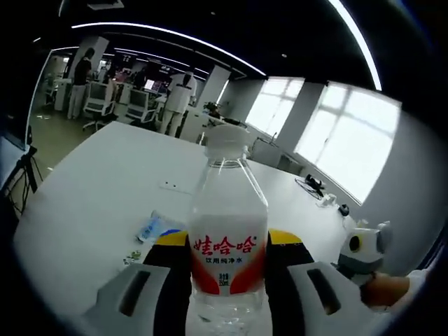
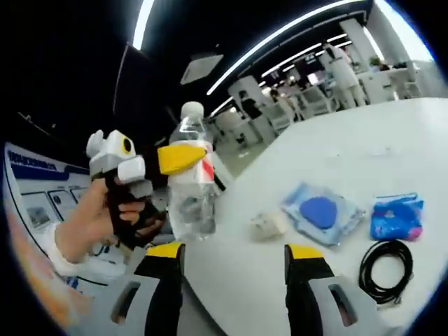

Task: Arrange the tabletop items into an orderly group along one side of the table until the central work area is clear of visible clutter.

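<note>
A clear water bottle with a white cap and a red and white label stands upright between my left gripper's yellow-tipped jaws, which are shut on it. In the right gripper view the same bottle is near the table's left edge, held by the left gripper in a person's hand. My right gripper is open, holding nothing. Beyond it on the white table lie a small pale lump, a clear pack with a blue pad, a blue packet and a coiled black cable.
In the left gripper view a blue packet lies on the white table, and the right gripper shows at the right with a hand. Office chairs and standing people are far behind. Small dark items sit at the table's far right.
</note>
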{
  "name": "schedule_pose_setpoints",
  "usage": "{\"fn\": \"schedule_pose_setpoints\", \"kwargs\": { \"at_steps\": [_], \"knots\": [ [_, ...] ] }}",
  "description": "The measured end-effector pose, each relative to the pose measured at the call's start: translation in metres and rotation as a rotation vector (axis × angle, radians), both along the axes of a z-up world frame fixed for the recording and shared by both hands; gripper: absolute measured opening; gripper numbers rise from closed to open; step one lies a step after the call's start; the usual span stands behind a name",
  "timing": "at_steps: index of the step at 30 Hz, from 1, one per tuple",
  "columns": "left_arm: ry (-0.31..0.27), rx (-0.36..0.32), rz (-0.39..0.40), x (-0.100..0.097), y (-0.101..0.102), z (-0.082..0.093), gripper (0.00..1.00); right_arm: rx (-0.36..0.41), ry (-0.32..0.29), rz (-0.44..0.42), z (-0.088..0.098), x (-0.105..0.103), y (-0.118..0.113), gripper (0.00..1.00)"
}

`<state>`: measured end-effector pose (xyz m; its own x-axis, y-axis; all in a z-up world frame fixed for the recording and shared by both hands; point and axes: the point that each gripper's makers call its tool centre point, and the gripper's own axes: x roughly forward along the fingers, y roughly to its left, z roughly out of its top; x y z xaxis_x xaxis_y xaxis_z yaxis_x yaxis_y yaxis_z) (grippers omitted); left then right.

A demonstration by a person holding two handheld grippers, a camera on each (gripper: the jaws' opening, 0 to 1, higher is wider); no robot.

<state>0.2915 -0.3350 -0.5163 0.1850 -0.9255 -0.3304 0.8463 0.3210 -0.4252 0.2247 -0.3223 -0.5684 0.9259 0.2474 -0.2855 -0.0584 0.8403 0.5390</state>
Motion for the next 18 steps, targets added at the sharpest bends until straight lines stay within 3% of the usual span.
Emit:
{"fn": "schedule_pose_setpoints", "kwargs": {
  "at_steps": [7,14,18],
  "knots": [
    [0.013,0.013,-0.058,-0.026,-0.005,-0.001,0.39,-0.002,-0.048,0.053,0.016,0.013,0.02,0.61],
    [0.018,0.008,-0.07,-0.036,-0.006,0.001,0.39,-0.059,-0.051,0.05,0.015,0.016,0.017,0.6],
    [0.017,0.008,-0.082,-0.045,-0.009,0.002,0.39,-0.052,-0.064,0.035,0.015,0.021,0.015,0.62]
  ]
}}
